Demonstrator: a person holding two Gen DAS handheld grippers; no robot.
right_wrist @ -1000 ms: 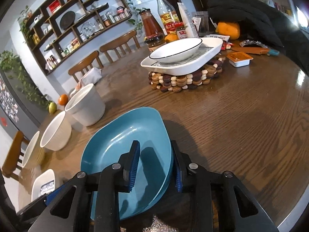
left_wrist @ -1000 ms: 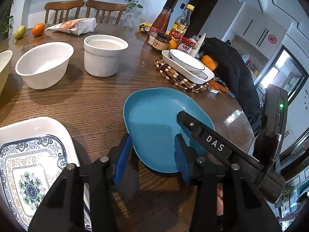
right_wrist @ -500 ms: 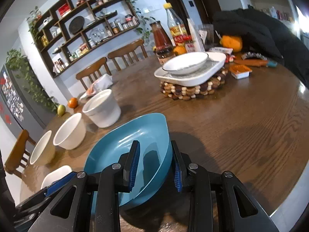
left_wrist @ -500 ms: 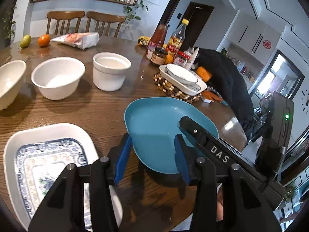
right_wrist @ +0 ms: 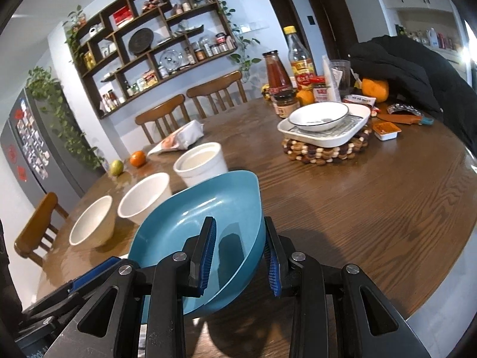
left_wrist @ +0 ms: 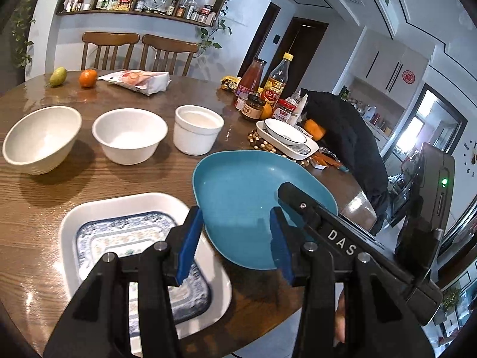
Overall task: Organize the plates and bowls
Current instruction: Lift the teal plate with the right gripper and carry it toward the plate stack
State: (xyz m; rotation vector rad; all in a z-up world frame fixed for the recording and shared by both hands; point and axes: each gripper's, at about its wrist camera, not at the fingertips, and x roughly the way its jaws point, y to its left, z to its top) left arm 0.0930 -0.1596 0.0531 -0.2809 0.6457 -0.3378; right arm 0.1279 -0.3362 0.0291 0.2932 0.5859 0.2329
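Note:
A teal plate (left_wrist: 244, 197) hangs a little above the wooden table, tilted in the right wrist view (right_wrist: 190, 217). My left gripper (left_wrist: 235, 211) is shut on its near left rim, one finger outside and one inside. My right gripper (right_wrist: 238, 220) is shut on the right rim in the same way. A white rectangular plate with a blue pattern (left_wrist: 89, 217) lies just left of the teal plate. Behind stand two white bowls (left_wrist: 41, 137) (left_wrist: 128, 134) and a straight-sided white bowl (left_wrist: 198, 128). A black-rimmed round plate (right_wrist: 319, 116) sits in a white dish on a beaded trivet.
Sauce bottles and jars (left_wrist: 262, 89) crowd the far right of the table, with oranges and a black coat (left_wrist: 351, 137) beside them. A food bag (left_wrist: 140, 80), an orange and a pear lie at the back. The table's edge (right_wrist: 441, 283) curves close on the right.
Both grippers have drawn back and risen with the teal plate between them. More of the table shows, and the patterned plate and a second white bowl have come into the left wrist view.

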